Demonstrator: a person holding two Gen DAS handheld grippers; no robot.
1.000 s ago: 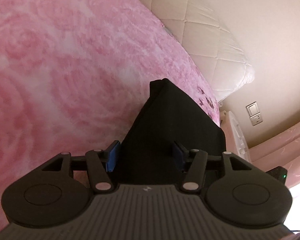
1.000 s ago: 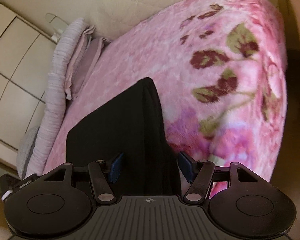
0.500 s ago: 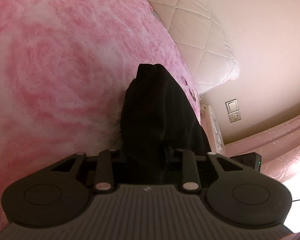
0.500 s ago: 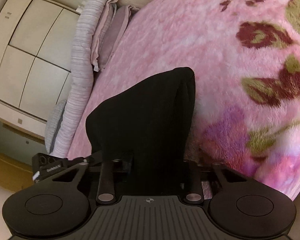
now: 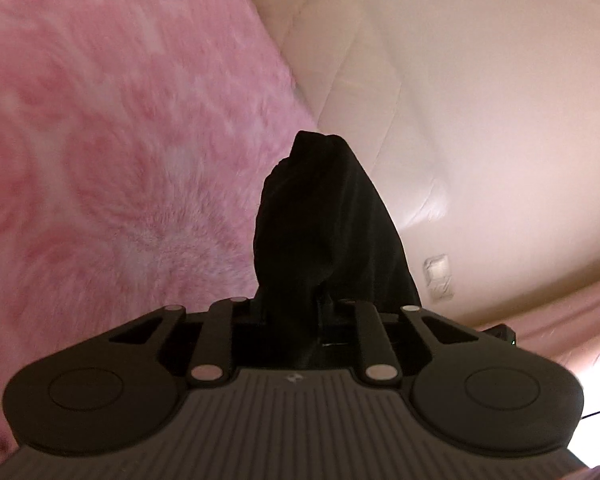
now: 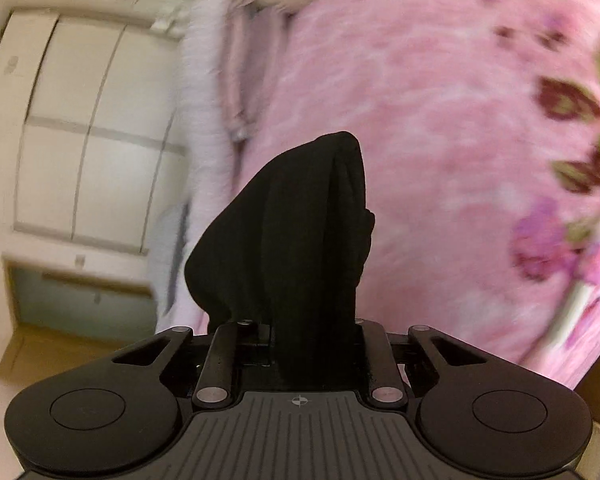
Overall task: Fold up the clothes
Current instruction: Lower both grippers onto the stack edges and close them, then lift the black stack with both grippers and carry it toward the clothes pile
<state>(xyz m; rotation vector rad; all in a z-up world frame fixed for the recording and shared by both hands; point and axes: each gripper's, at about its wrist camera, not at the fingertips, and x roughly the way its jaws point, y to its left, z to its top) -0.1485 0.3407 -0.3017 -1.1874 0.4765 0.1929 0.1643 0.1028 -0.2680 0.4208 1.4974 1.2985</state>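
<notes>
Both of our grippers have come up off the bed since a second ago, and the black garment [image 5: 324, 220] has risen with them: then it lay spread flat on the pink blanket [image 5: 120, 140] between wide-open fingers, now it hangs bunched in front of each camera. The views have swung too, so that the wall and the quilted cream headboard [image 5: 352, 60] fill more of the left wrist view, and the white wardrobe [image 6: 80, 120] fills more of the right one.

Our left gripper [image 5: 296, 320] has its fingers closing on a gathered fold of the cloth, which stands up from between them in a dark peak against the blanket and the wall. Our right gripper [image 6: 312, 332] is closing in the same way on its part of the black garment [image 6: 292, 232], whose folded edge rises in ridges above the fingers. The pads themselves are hidden by the fabric in both views, but the cloth is plainly pinched and carried.

Behind it in the right view lie the pink blanket [image 6: 440, 120] with its dark flower pattern and a striped pillow [image 6: 200, 80] at the bed's far end. A light switch [image 5: 438, 276] shows on the wall in the left view. Both pictures are blurred.
</notes>
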